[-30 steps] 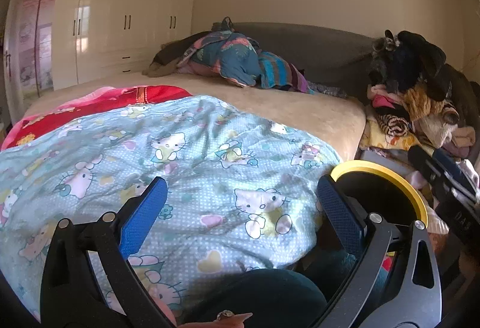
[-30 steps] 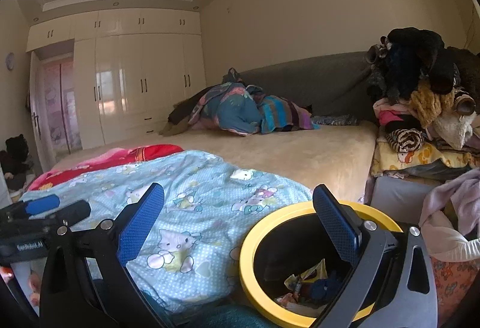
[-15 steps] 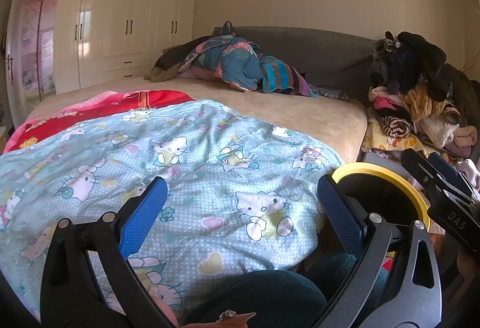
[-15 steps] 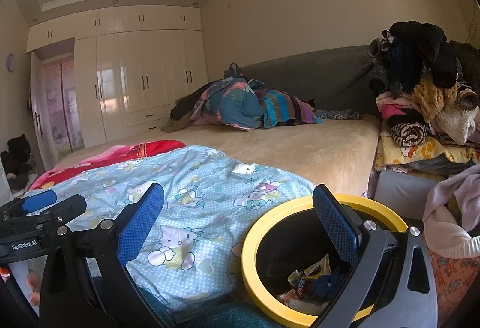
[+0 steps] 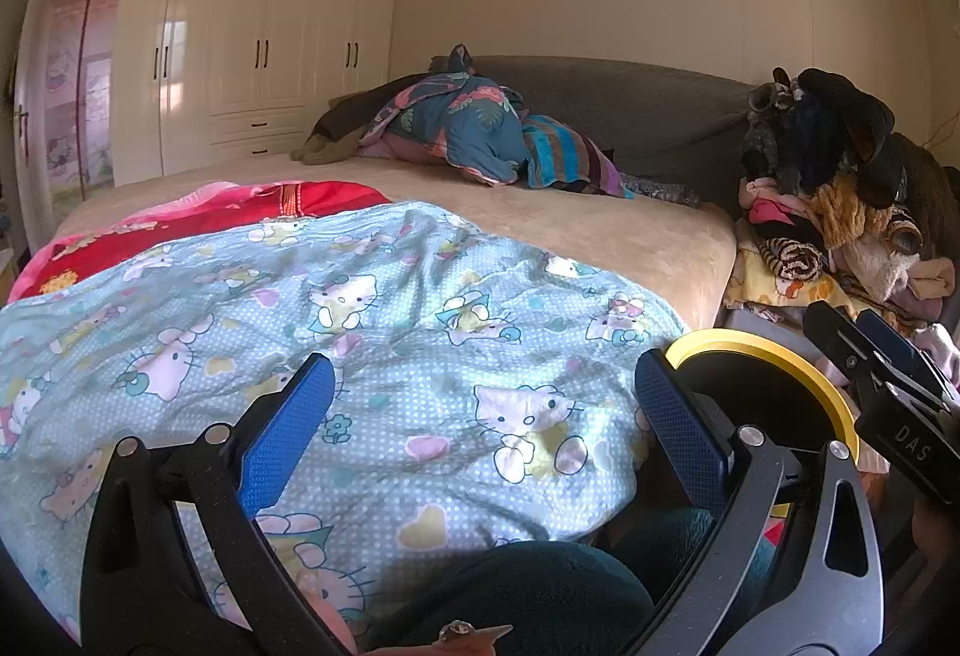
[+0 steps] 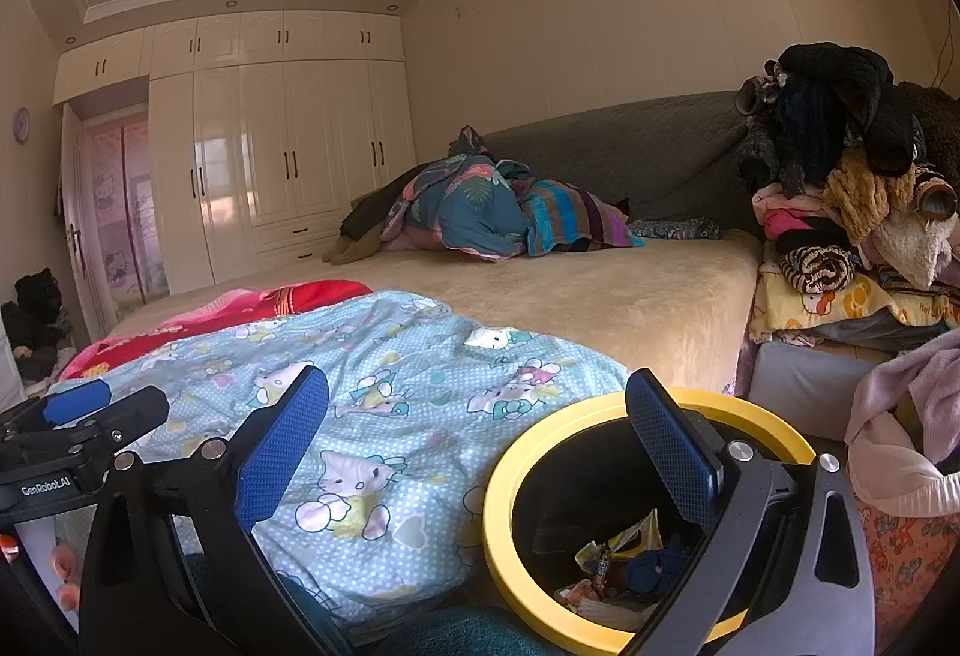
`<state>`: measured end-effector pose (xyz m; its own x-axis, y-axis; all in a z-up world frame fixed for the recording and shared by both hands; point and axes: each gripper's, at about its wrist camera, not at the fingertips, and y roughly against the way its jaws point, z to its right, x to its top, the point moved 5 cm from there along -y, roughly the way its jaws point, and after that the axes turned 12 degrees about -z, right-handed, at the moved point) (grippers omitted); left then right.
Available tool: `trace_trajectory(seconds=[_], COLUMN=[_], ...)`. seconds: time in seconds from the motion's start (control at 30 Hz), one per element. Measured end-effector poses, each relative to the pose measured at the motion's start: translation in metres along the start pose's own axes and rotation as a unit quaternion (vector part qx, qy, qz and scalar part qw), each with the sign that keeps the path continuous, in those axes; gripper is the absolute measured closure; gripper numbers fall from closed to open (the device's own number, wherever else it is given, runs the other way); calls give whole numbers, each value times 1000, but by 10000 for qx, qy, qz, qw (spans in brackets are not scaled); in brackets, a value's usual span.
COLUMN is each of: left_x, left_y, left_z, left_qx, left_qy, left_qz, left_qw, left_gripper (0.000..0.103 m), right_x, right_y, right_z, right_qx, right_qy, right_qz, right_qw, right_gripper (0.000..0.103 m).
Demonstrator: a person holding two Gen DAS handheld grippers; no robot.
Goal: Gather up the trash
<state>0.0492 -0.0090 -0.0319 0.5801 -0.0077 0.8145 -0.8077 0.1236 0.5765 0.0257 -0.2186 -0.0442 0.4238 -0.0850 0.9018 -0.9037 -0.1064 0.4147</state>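
Note:
A black bin with a yellow rim (image 6: 510, 470) stands beside the bed, and wrappers and scraps of trash (image 6: 606, 560) lie in its bottom. My right gripper (image 6: 474, 416) hangs open just above and in front of the bin, holding nothing. In the left wrist view the same yellow rim (image 5: 756, 350) shows at lower right. Over the cartoon-cat quilt (image 5: 372, 332) my left gripper (image 5: 480, 398) is open and empty. The right gripper's body (image 5: 888, 392) shows at that view's right edge. No loose trash is visible on the bed.
A beige bed (image 6: 600, 290) carries a red blanket (image 6: 252, 302) and a heap of bedding (image 6: 492, 206) by the grey headboard. Piled clothes (image 6: 840, 188) sit on the right. White wardrobes (image 6: 270, 158) line the far wall. A dark teal knee (image 5: 540, 590) is below.
Both cameras have tilted up a little, so the bed and bin sit lower in view. Both grippers stay open and empty.

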Motion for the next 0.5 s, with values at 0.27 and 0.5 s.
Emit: trace_trajectory(seconds=[0.27,0.5], left_x=[0,0], left_y=[0,0], left_z=[0,0], left_qx=[3,3], left_qy=[1,5], left_qz=[-3,0], left_qw=[10000,10000], left_gripper=[11,11], right_x=[0,0], right_y=[-1,0], right_z=[0,-1], right_qx=[3,20], right_qy=[-4,-1], right_qz=[-8,-7], right_qw=[10000,10000], right_gripper=[6,6])
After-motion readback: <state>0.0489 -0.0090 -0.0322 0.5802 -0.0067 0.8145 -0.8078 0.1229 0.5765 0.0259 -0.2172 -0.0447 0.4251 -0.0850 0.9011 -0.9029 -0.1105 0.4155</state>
